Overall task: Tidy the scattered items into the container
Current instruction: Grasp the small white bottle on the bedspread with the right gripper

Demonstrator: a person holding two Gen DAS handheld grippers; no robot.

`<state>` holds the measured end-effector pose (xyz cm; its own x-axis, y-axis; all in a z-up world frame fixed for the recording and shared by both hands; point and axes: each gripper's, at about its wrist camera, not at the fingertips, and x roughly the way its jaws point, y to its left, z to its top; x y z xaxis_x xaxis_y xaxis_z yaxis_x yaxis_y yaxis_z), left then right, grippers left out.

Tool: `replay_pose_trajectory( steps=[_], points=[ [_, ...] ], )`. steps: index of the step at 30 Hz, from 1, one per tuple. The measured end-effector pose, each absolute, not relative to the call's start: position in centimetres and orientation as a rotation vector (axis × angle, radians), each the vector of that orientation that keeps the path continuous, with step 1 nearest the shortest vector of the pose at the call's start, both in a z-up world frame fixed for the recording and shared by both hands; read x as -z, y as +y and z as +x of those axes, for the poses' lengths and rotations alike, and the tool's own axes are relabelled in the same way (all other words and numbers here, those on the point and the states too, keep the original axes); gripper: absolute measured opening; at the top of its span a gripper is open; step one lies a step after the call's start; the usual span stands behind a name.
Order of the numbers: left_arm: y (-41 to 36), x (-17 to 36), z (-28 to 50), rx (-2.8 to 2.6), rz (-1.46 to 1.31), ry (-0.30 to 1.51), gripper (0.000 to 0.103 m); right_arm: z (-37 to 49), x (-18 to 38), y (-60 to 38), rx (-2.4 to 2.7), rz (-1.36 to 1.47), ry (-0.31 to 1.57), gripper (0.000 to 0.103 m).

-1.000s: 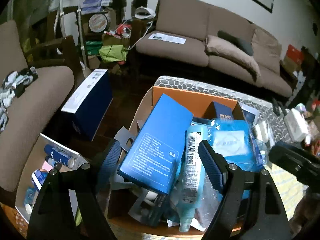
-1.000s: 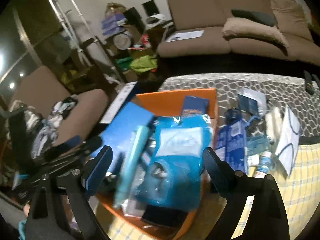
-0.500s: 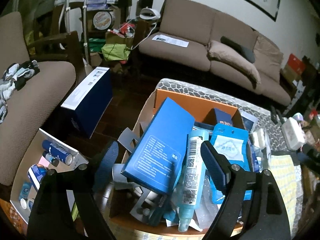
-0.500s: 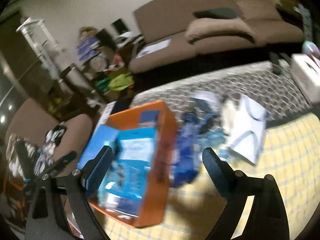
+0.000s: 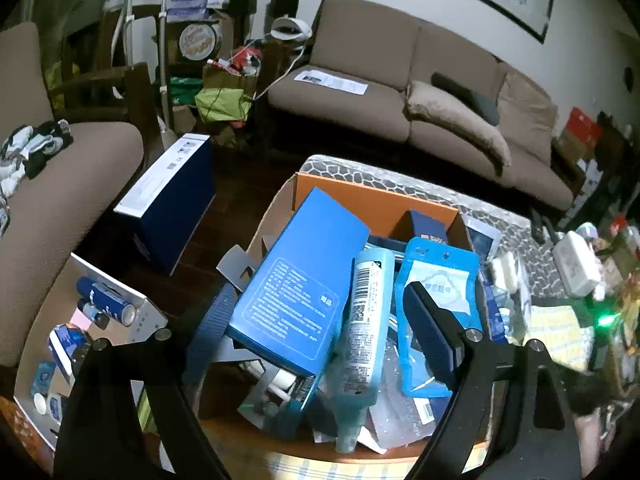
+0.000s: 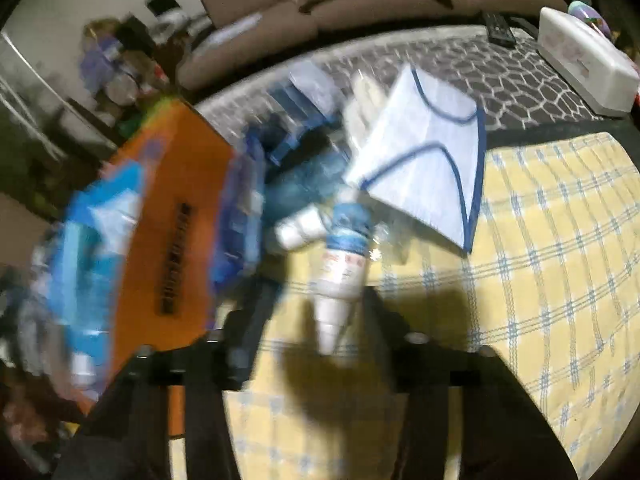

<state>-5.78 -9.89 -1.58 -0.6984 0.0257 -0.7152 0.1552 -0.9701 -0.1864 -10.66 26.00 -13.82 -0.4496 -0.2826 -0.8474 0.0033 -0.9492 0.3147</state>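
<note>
The orange box (image 5: 372, 200) is piled with a blue carton (image 5: 300, 280), a teal tube (image 5: 364, 320) and a blue pouch (image 5: 440, 280). My left gripper (image 5: 316, 300) hovers open just above this pile and grips nothing. In the blurred right wrist view the orange box (image 6: 176, 184) is at the left. On the yellow checked cloth (image 6: 540, 260) beside it lies a white bottle with a blue label (image 6: 342, 256), cap toward me. My right gripper (image 6: 318, 308) straddles the cap, jaws closing, with a gap still showing at the left finger. A white pouch with blue trim (image 6: 424, 160) lies behind.
A smaller white bottle (image 6: 300, 228) and blue packets (image 6: 296, 120) lie between box and pouch. A white tissue box (image 6: 584, 60) and a remote (image 6: 500, 28) sit at the far right. On the floor are a navy carton (image 5: 172, 196) and an open white box (image 5: 100, 312). A sofa (image 5: 400, 92) is behind.
My right gripper swung right and down, from over the orange box to the white bottle on the yellow cloth, and its jaws narrowed. The left gripper stayed over the box.
</note>
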Motion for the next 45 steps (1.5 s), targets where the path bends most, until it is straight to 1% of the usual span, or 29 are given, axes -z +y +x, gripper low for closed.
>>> replay_pose_trajectory(
  steps=[5, 6, 7, 9, 10, 11, 14, 17, 19, 20, 21, 24, 26, 28, 29, 30, 31, 32, 34, 36, 40, 43, 45],
  points=[
    [-9.9, 1.6, -5.9, 2.809, 1.190, 0.355, 0.085, -11.6, 16.4, 24.8, 2.546, 1.617, -0.247, 0.036],
    [-9.9, 1.6, -5.9, 2.809, 1.190, 0.356, 0.085, -11.6, 16.5, 24.6, 2.545, 1.617, -0.234, 0.035],
    [-9.8, 1.6, -5.9, 2.812, 1.190, 0.355, 0.085, -11.6, 17.0, 24.4, 2.531, 1.628, -0.196, 0.031],
    [-9.5, 1.5, -5.9, 2.816, 1.189, 0.340, 0.085, -11.5, 16.8, 23.7, 2.534, 1.631, -0.112, 0.030],
    [-9.4, 1.6, -5.9, 2.817, 1.190, 0.329, 0.085, -11.3, 16.6, 23.5, 2.522, 1.669, -0.034, 0.030],
    [-9.2, 1.6, -5.9, 2.818, 1.192, 0.317, 0.085, -11.0, 16.4, 23.5, 2.506, 1.689, -0.009, 0.030],
    [-8.7, 1.6, -5.8, 2.822, 1.194, 0.303, 0.085, -9.6, 15.9, 24.1, 2.370, 1.804, -0.003, 0.030],
    [-8.5, 1.5, -5.6, 2.830, 1.192, 0.302, 0.085, -7.6, 16.3, 24.6, 2.189, 1.933, -0.036, 0.031],
    [-8.4, 1.4, -5.3, 2.832, 1.188, 0.296, 0.085, -6.5, 16.0, 25.7, 2.189, 1.965, -0.094, 0.048],
    [-8.4, 1.4, -5.3, 2.833, 1.187, 0.296, 0.085, -6.4, 15.6, 26.2, 2.218, 1.962, -0.114, 0.069],
    [-8.4, 1.4, -5.2, 2.833, 1.189, 0.298, 0.085, -6.5, 15.0, 26.9, 2.280, 1.931, -0.134, 0.083],
    [-8.5, 1.4, -5.2, 2.833, 1.185, 0.293, 0.085, -7.0, 13.8, 27.8, 2.398, 1.847, -0.196, 0.083],
    [-8.5, 1.4, -5.1, 2.828, 1.184, 0.286, 0.085, -7.0, 14.1, 27.5, 2.411, 1.822, -0.207, 0.083],
    [-8.5, 1.5, -5.1, 2.825, 1.187, 0.284, 0.085, -7.2, 14.7, 27.0, 2.417, 1.829, -0.183, 0.081],
    [-8.4, 1.6, -5.2, 2.823, 1.191, 0.279, 0.085, -7.3, 15.4, 26.4, 2.407, 1.843, -0.157, 0.078],
    [-8.3, 1.7, -5.2, 2.823, 1.193, 0.273, 0.085, -7.5, 15.8, 26.0, 2.393, 1.848, -0.139, 0.067],
    [-8.1, 1.7, -5.2, 2.823, 1.193, 0.262, 0.085, -7.6, 16.0, 25.7, 2.380, 1.848, -0.121, 0.050],
    [-8.0, 1.7, -5.2, 2.824, 1.193, 0.251, 0.085, -7.3, 16.3, 24.8, 2.361, 1.868, -0.055, 0.032],
    [-7.7, 1.7, -5.2, 2.829, 1.188, 0.228, 0.085, -7.0, 16.4, 24.0, 2.352, 1.873, 0.062, 0.030],
    [-7.5, 1.8, -5.1, 2.825, 1.184, 0.202, 0.085, -6.7, 15.8, 24.0, 2.362, 1.861, 0.080, 0.030],
    [-7.6, 1.9, -5.2, 2.825, 1.187, 0.208, 0.085, -5.9, 13.2, 25.5, 2.430, 1.781, 0.010, 0.030],
    [-6.9, 2.1, -5.0, 2.828, 1.190, 0.163, 0.085, -5.4, 11.2, 26.9, 2.482, 1.723, -0.066, 0.030],
    [-6.4, 2.6, -4.7, 2.832, 1.238, 0.144, 0.085, -6.7, 9.6, 27.3, 2.503, 1.701, -0.110, 0.030]
  ],
)
